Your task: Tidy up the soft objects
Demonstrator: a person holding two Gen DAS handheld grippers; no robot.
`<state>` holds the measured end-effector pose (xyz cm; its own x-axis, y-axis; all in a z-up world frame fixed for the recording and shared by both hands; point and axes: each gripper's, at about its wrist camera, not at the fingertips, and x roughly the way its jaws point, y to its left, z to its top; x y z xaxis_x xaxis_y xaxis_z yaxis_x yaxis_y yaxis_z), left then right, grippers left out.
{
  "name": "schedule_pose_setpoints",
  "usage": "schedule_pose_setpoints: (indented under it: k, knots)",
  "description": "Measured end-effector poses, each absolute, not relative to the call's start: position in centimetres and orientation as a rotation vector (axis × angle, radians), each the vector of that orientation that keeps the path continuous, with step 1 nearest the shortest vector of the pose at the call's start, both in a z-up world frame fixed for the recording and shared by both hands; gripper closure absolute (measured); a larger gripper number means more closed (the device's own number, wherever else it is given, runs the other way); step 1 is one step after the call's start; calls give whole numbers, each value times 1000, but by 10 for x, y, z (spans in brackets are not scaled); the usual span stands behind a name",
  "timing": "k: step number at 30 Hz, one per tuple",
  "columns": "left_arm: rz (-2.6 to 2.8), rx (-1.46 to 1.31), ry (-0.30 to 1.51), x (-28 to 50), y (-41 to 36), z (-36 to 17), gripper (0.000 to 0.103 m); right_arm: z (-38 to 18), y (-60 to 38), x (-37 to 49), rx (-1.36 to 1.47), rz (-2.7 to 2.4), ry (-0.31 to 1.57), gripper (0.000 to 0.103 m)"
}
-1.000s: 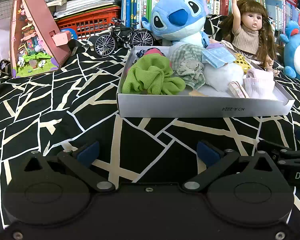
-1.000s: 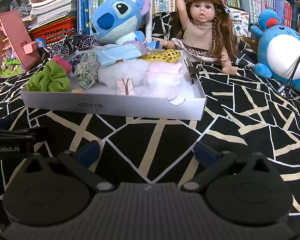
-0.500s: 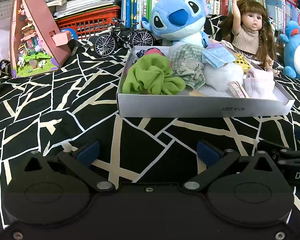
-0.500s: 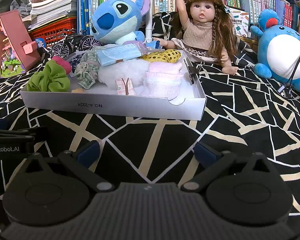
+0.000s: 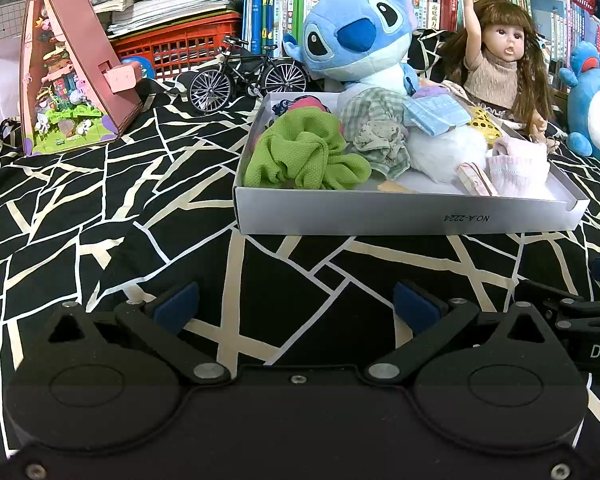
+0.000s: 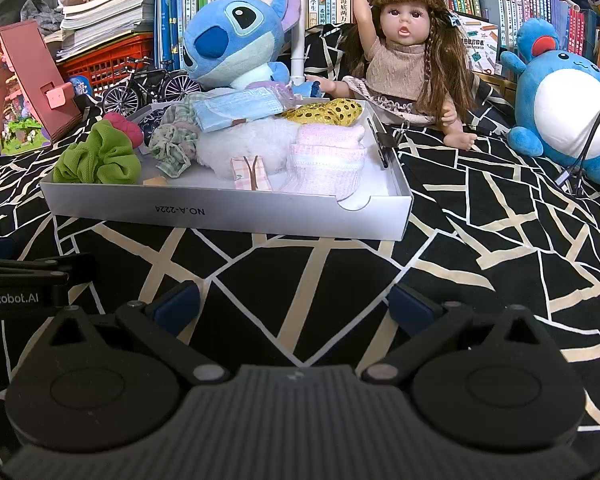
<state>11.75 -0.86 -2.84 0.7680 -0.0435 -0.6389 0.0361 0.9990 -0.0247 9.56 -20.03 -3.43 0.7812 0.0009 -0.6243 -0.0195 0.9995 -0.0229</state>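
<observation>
A shallow white box (image 5: 380,216) (image 6: 260,220) rests on the black-and-cream patterned cloth, filled with soft items. Inside lie a green scrunchie (image 5: 304,150) (image 6: 98,158), a checked scrunchie (image 5: 376,132), a white fluffy piece (image 5: 440,152) (image 6: 252,142), a blue face mask (image 5: 436,114) (image 6: 236,106), pink socks (image 5: 518,164) (image 6: 328,156) and a yellow sequin piece (image 6: 328,111). My left gripper (image 5: 296,304) is open and low over the cloth, short of the box's front wall. My right gripper (image 6: 294,304) stands beside it, open and empty too.
Behind the box sit a blue plush alien (image 5: 356,36) (image 6: 236,36), a doll (image 5: 500,60) (image 6: 408,48) and a round blue plush (image 6: 568,96). A model bicycle (image 5: 244,76), a pink triangular toy house (image 5: 68,72), a red crate and bookshelves line the back.
</observation>
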Motion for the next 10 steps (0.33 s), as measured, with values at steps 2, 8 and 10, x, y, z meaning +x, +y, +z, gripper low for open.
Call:
schedule_pose_setpoints:
  k: [2, 8, 10]
  knots:
    - [-43, -11, 694, 117, -9, -28, 0, -34, -200, 96, -29, 11, 674, 0]
    - [-44, -11, 694, 118, -8, -28, 0, -34, -200, 96, -29, 11, 674, 0]
    - [-44, -11, 694, 117, -8, -28, 0, -34, -200, 96, -29, 11, 674, 0]
